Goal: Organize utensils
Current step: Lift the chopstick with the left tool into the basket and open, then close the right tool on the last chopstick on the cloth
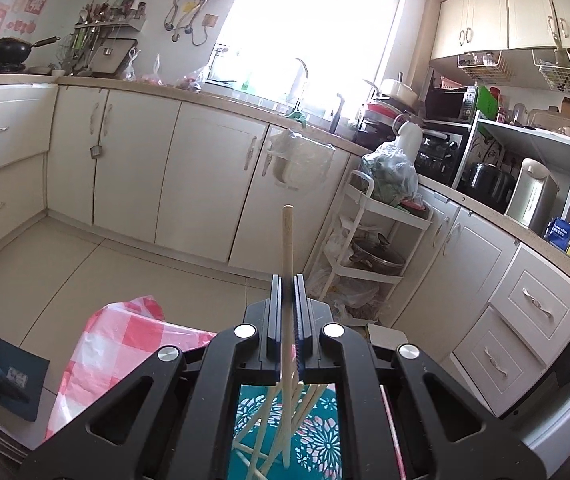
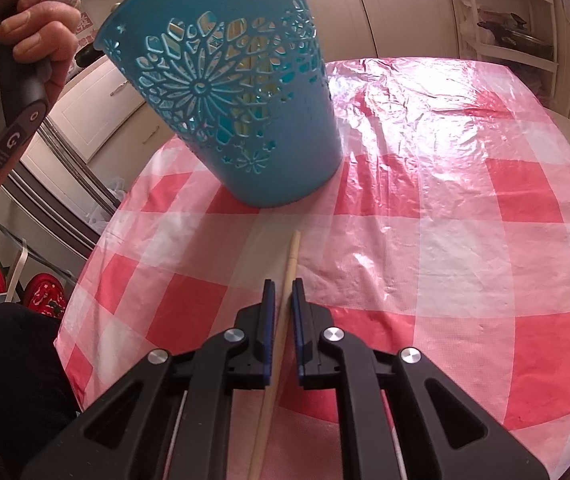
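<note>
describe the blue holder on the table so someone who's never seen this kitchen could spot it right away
Find the table under the pink and white checked plastic cloth. Near its far left side stands a blue plastic holder, a tall tapered cup with pale chopsticks inside. What sets it apart is the cut-out flower pattern pierced through its wall; the only other thing near it is a single pale chopstick.

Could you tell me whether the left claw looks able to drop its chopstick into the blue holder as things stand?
Probably yes. The left claw is shut on a chopstick directly above the blue holder, whose open top shows below it with other chopsticks inside; nothing covers the opening.
</note>
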Demonstrator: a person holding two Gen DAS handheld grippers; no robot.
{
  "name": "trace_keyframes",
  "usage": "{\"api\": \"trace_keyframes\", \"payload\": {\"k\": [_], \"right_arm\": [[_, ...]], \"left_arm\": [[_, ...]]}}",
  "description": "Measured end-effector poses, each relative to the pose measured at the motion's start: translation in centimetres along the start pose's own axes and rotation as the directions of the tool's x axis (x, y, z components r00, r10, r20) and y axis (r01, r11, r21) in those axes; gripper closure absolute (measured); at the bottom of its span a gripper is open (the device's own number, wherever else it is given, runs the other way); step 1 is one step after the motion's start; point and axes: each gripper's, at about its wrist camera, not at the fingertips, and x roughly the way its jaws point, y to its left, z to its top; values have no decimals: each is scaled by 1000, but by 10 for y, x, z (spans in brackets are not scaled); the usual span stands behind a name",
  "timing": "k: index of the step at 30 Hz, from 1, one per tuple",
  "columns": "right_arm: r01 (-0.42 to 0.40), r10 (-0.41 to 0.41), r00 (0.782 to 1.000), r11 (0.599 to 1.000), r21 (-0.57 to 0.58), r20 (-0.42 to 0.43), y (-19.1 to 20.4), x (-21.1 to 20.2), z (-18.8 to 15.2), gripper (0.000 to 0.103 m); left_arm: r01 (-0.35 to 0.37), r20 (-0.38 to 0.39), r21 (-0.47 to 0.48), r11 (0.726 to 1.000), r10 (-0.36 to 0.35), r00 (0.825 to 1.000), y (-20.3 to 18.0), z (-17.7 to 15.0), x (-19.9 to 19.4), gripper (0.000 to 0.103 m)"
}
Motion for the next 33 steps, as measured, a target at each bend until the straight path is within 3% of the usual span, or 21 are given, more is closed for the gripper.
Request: {"api": "trace_keyframes", "payload": {"k": [6,10,11,14,21,24,27,31,33], "right_arm": [[10,-10,1000,1000,-11,0,3,1,0,94],[6,-6,1000,999,-38,-2,10,2,0,82],[5,-5,1000,999,-49,-3,13,3,0,77],[31,-31,999,996,-80,-4,20,3,0,75],[81,-81,997,991,-108,0,27,3,-4,75],[74,-75,997,994,-78,-3,24,1,-6,75],[94,-94,996,993,-74,0,23,0,-7,82],[180,-180,983,972,-150,13,32,2,-9,96],[200,-201,979,963,-182,14,36,3,-9,96]], "left_arm": [[-15,-83,53,998,20,996,1,-18,3,98],[-31,-134,96,995,44,990,2,-29,-6,92],[-46,-133,105,993,60,989,5,-31,-14,84],[-95,-103,110,989,107,989,15,-34,-43,56],[-189,-58,96,977,195,979,52,-50,-111,35],[-213,-62,66,975,217,974,69,-60,-123,33],[-243,-75,65,968,247,966,80,-68,-125,33],[-239,-67,84,967,245,967,79,-71,-127,33],[-237,-60,102,966,244,968,76,-70,-127,32]]}}
